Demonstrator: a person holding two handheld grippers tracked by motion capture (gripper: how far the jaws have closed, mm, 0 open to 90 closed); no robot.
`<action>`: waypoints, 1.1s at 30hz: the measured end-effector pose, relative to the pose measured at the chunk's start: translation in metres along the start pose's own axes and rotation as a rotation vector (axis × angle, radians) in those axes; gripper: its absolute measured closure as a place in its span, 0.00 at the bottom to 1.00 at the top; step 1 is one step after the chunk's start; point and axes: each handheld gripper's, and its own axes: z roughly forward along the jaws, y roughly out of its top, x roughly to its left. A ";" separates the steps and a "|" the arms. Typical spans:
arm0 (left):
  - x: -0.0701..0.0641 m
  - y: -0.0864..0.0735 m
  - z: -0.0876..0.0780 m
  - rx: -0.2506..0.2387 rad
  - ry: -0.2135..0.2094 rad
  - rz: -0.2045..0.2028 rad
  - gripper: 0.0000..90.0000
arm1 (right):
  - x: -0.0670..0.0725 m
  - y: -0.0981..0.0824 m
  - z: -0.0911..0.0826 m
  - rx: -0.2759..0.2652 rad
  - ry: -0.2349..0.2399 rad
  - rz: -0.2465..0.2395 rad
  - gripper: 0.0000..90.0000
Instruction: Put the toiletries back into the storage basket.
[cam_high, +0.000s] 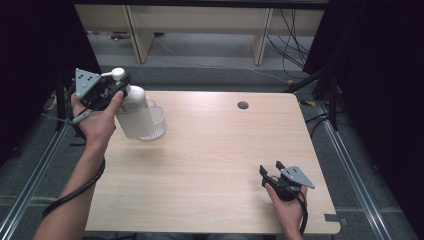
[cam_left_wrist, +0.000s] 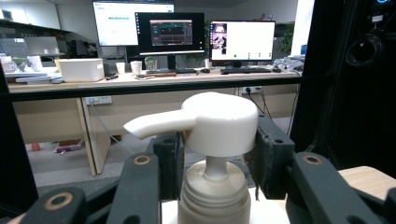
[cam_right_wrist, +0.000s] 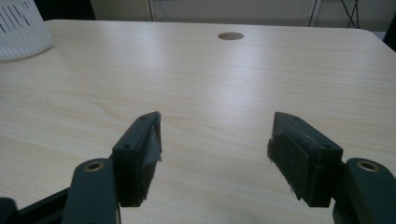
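Left gripper (cam_high: 118, 86) clamps the pump bottle (cam_high: 134, 112) at its neck, over the pale wood desk (cam_high: 215, 165), far-left corner. Right gripper (cam_right_wrist: 215, 140) released, near-right. Monitors (cam_left_wrist: 170, 32) beyond.

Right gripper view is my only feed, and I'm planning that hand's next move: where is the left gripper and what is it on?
Observer: The left gripper is at the far left of the table, on a pump bottle.
Operator: Is it actually gripping?
Observer: In the left gripper view its pads sit against both sides of the pump head.
Operator: Anything close to the bottle?
Observer: A clear cup stands right beside it, on the side nearer the table's middle.
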 end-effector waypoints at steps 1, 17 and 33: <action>0.000 0.000 0.000 -0.001 0.000 -0.001 0.66 | 0.000 0.000 0.000 0.004 0.001 0.005 0.39; 0.002 0.007 0.008 -0.011 0.005 0.002 0.66 | 0.001 0.000 -0.001 0.011 0.001 0.019 0.39; 0.005 0.009 0.016 -0.007 0.006 0.003 0.66 | 0.004 0.000 -0.001 0.016 0.002 0.059 0.39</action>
